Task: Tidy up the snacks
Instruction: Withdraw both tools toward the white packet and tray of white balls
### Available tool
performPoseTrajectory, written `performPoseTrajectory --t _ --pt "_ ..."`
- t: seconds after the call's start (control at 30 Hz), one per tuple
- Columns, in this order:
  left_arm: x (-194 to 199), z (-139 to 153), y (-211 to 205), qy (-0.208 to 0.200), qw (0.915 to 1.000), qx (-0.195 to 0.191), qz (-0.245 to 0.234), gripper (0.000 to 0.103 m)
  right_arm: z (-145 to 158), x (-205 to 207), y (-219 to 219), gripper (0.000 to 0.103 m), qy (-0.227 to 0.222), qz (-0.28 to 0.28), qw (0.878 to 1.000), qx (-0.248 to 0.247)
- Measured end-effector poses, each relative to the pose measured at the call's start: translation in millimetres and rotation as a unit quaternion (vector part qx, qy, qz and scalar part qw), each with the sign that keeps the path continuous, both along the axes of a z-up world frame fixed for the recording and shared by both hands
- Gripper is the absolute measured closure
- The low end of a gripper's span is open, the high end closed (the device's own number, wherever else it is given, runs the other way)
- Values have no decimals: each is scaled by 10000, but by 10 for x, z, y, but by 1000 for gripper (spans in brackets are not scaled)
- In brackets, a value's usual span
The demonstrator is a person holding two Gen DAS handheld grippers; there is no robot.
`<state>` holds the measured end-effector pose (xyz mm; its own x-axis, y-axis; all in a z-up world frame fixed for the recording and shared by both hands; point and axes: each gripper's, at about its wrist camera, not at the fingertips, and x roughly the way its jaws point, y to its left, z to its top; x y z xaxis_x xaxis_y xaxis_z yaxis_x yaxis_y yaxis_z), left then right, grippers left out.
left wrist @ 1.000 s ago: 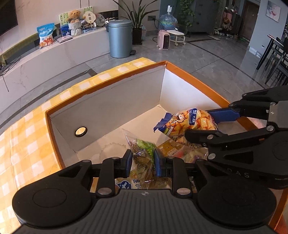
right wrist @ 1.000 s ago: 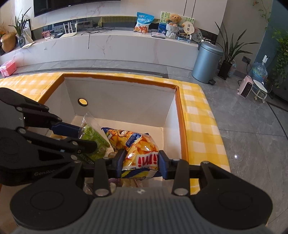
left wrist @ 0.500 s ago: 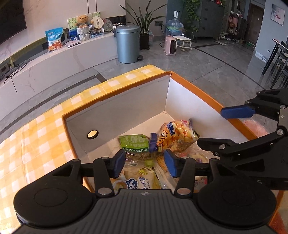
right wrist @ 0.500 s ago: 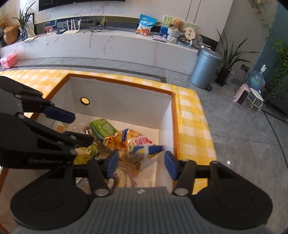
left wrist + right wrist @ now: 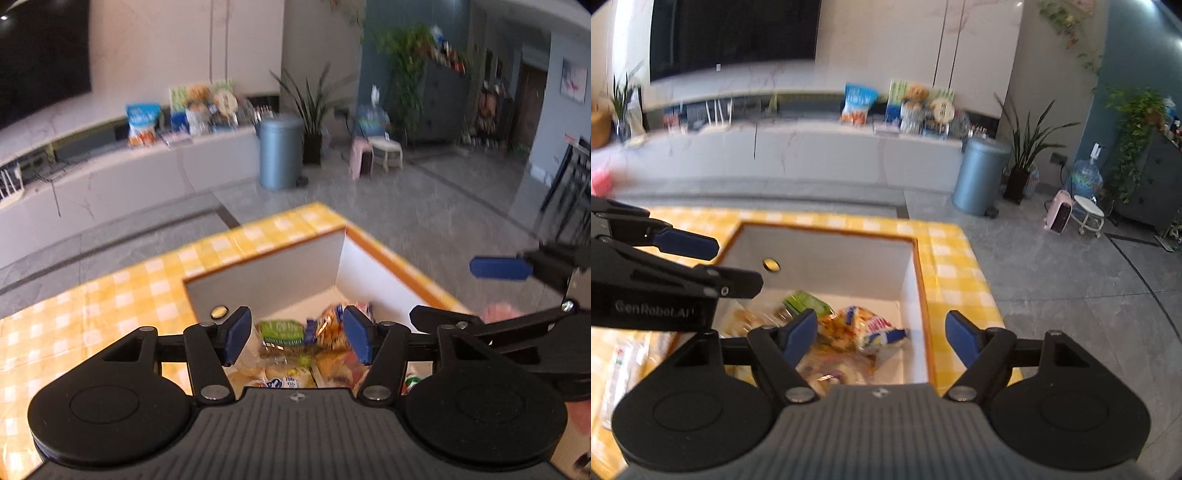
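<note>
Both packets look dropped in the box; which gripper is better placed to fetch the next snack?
Probably left: a snack packet lies outside the box beside the open left gripper; the right gripper, also open, hangs over the box.

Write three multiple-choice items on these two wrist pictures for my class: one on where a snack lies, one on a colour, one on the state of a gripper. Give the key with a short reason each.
1. Where is the green bag?
A. on the floor
B. inside the box
C. on the cloth beside the box

2. What colour is the box's rim?
A. orange
B. blue
C. black

3. How is the right gripper?
A. shut on the yellow bag
B. shut on nothing
C. open, holding nothing

Key: 1 B, the green bag lies among the other snacks within the box's white walls. 2 A, an orange edge runs along the top of the walls, next to the yellow checked cloth. 3 C, its jaws have just been opening and stand wide apart, with the yellow bag lying in the box below them, untouched by the pads.
</note>
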<state>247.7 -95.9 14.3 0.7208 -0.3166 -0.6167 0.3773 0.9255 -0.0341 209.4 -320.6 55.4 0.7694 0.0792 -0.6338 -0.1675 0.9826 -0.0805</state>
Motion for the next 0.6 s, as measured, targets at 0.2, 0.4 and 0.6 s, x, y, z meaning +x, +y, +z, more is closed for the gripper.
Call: performPoseTrajectory --t 0.2,0.4,0.6 --pt "-432 99 193 -589 9973 -91 428 35 34 -449 131 32 -542 -398 9977 124" --pt "-822 30 426 -693 9938 -254 827 34 -10 -837 240 31 -602 -489 9953 580" --pt "-1094 -74 651 -612 9906 -344 1172 34 -55 -1175 536 30 -666 -343 9941 780"
